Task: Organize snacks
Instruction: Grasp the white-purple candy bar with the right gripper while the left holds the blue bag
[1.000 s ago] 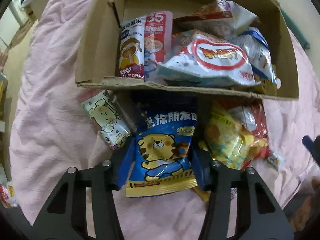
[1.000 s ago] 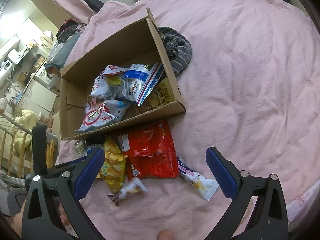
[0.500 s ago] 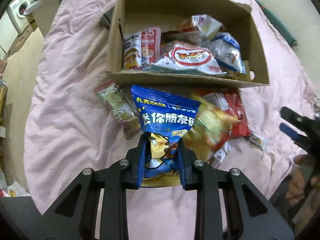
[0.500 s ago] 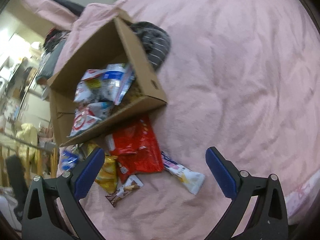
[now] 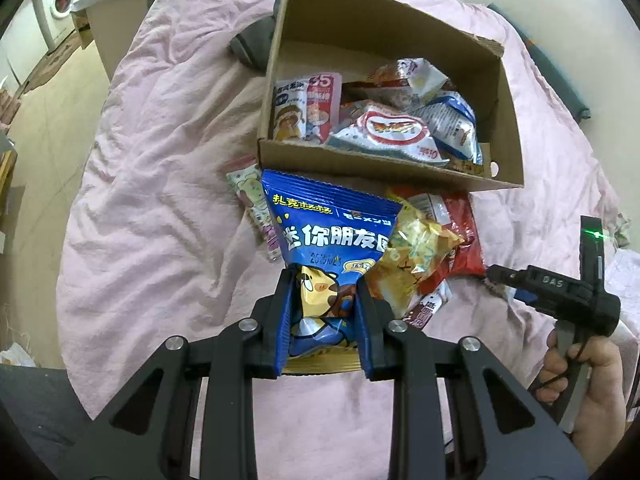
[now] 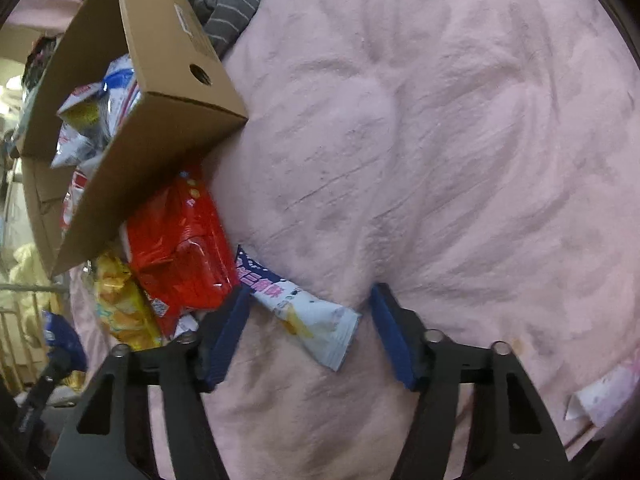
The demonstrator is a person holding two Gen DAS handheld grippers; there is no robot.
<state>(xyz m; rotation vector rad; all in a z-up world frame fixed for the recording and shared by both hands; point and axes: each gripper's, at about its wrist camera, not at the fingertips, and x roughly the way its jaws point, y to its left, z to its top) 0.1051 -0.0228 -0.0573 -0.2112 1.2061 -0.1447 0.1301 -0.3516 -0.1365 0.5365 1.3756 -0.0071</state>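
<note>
I'm at home, in a bedroom: a bed under a rumpled pink blanket (image 5: pixel 168 160), a washing machine (image 5: pixel 56 8) off past its edge, a striped grey garment (image 6: pixel 224 0) lying behind the cardboard box (image 5: pixel 384 164).

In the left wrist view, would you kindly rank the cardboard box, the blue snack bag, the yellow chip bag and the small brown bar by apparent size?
1. cardboard box
2. blue snack bag, though it is nearer the camera, which enlarges it
3. yellow chip bag, partly hidden behind the blue one
4. small brown bar
</note>
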